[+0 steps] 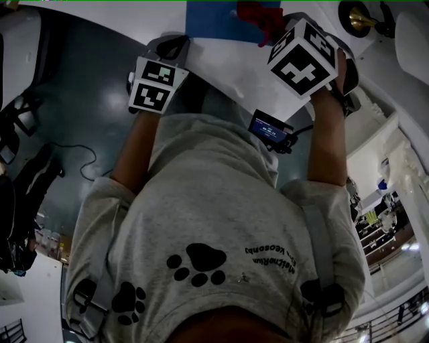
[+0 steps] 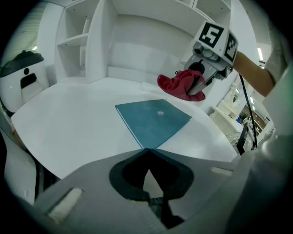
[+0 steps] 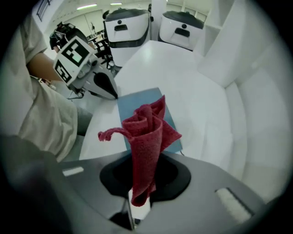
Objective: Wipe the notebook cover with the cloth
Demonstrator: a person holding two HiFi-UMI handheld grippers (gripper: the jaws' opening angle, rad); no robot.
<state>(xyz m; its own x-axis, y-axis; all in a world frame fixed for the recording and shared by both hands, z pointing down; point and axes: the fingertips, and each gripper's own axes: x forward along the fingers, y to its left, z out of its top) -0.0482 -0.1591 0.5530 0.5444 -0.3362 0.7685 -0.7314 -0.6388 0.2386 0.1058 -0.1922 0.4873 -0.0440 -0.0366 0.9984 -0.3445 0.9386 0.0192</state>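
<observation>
A blue notebook (image 2: 153, 119) lies flat on the white table (image 2: 68, 123); in the head view only a strip of it, the notebook (image 1: 214, 19), shows at the top. My left gripper (image 2: 147, 150) is shut, its tips at the notebook's near corner, with nothing seen between them. In the right gripper view the left gripper (image 3: 110, 89) touches that same corner. My right gripper (image 3: 145, 160) is shut on a red cloth (image 3: 147, 130), which stands up in a crumpled fold. It hangs above the notebook's far edge, where the left gripper view shows the red cloth (image 2: 179, 86).
White shelving (image 2: 91, 41) rises behind the table. White machines with dark tops stand nearby (image 3: 126, 27), one at the table's left (image 2: 22, 75). The person's torso and a small lit screen (image 1: 270, 128) fill the head view. The table's curved edge runs close to the grippers.
</observation>
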